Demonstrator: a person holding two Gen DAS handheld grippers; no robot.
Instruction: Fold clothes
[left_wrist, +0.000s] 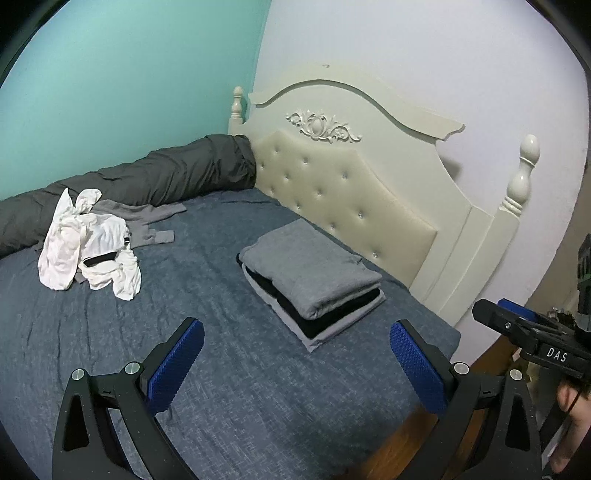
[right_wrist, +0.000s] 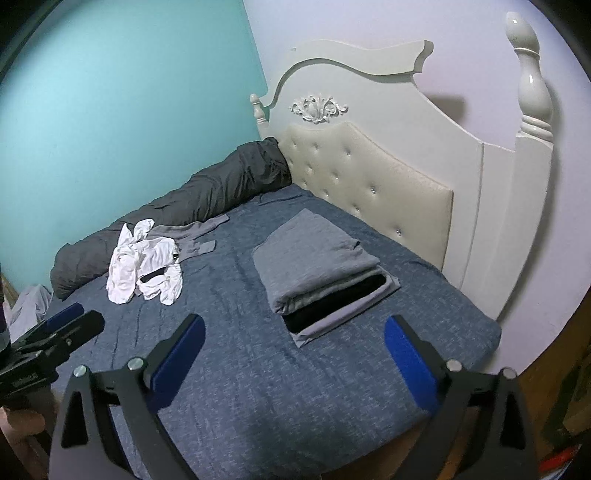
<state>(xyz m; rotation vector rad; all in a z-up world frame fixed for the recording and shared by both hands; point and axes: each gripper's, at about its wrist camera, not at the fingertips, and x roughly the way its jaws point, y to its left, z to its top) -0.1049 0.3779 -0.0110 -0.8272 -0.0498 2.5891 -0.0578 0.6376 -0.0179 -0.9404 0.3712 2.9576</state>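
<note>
Grey folded stack ahead of left tool (jaws spread).

Folded stack near headboard, crumpled white clothes well apart, perhaps over grey garment.

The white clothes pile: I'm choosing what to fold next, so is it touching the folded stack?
Apart. The left wrist view shows bare blue bedsheet between the white clothes pile and the folded stack.
</note>
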